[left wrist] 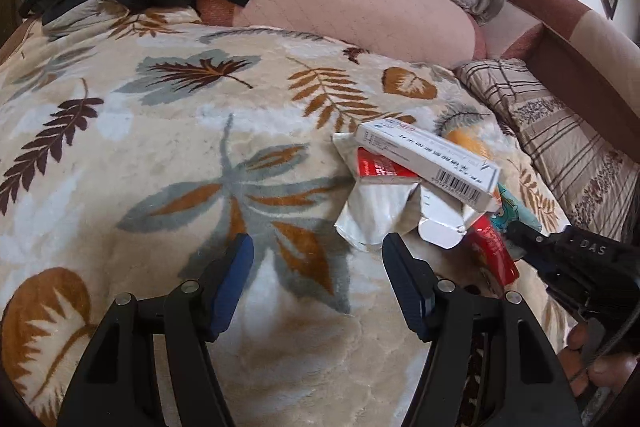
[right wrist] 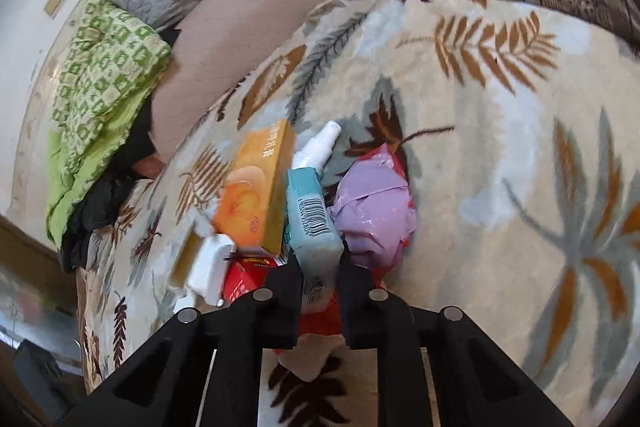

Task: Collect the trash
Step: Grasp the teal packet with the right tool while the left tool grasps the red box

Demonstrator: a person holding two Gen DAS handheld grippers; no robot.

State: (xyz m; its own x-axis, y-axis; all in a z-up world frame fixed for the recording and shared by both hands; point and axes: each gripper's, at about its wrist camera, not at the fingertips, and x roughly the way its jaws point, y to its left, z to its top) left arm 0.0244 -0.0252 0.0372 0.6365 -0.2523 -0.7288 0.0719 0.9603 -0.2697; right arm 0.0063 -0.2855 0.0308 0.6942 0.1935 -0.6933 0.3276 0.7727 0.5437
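On the leaf-print blanket (left wrist: pixel 160 155), trash remains piled; the teal packet (right wrist: pixel 314 227) is pinched by the right gripper (right wrist: pixel 320 267), while the left gripper (left wrist: pixel 318 259) is held spread beside the pile.

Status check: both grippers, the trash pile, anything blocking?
Left gripper open, empty, over blanket. Right gripper shut on teal packet. Orange box, purple bag crowd alongside.
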